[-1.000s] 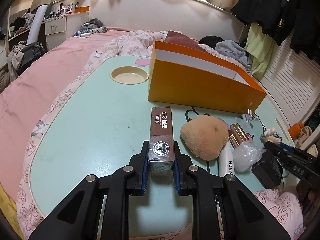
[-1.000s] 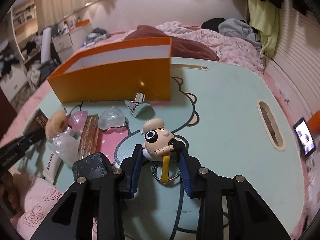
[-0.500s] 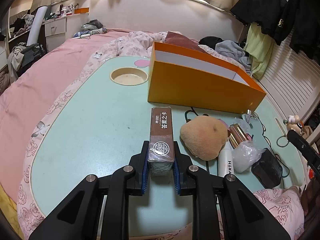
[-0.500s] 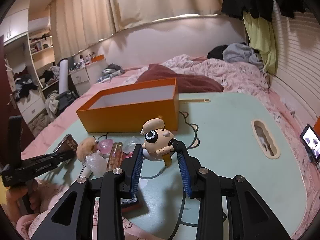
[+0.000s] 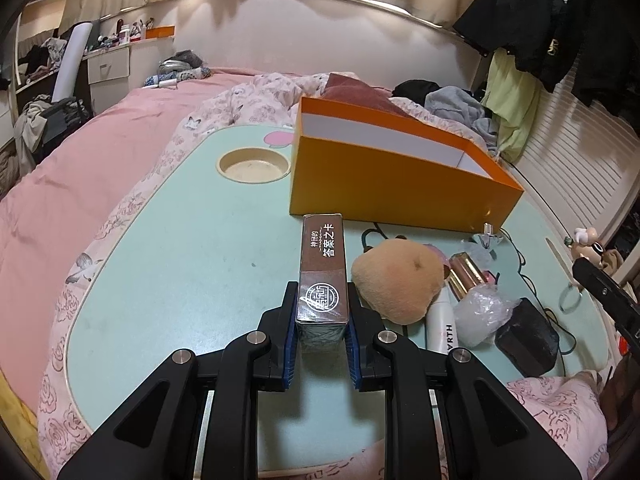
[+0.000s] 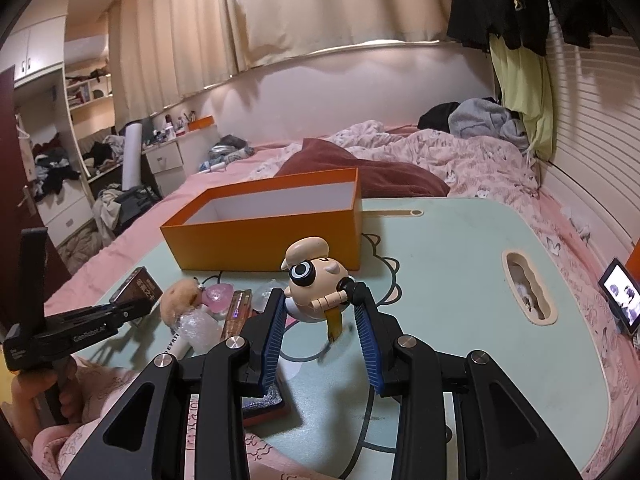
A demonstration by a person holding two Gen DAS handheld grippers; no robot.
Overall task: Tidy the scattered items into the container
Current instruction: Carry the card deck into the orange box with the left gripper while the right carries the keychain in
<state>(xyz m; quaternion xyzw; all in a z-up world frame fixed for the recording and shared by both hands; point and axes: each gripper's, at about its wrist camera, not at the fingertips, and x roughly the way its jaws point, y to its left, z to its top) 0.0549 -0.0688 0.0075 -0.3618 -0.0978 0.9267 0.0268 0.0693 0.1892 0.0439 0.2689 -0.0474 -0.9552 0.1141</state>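
My left gripper (image 5: 322, 304) is shut on a brown card box (image 5: 323, 264) with white lettering, low over the mint table (image 5: 180, 264), just short of the open orange box (image 5: 400, 184). My right gripper (image 6: 320, 312) is shut on a cartoon figure keychain (image 6: 314, 280), lifted above the table, its yellow strap and ring hanging below. In the right wrist view the orange box (image 6: 264, 232) lies beyond the figure, its white inside empty as far as I can see. The left gripper with the card box (image 6: 138, 290) shows at the left there.
Beside the card box lie a tan plush toy (image 5: 396, 276), a gold tube (image 5: 466, 276), a white tube (image 5: 442, 326), a crumpled plastic wrap (image 5: 480, 312) and a black lump (image 5: 528, 330). A round cup recess (image 5: 254, 166) and a slot (image 6: 528, 288) are set in the table. A phone (image 6: 622, 300) stands at the right.
The right gripper has risen off the table with the figure keychain and tilted up, so the view now takes in the room. The left gripper and card box have stayed put.
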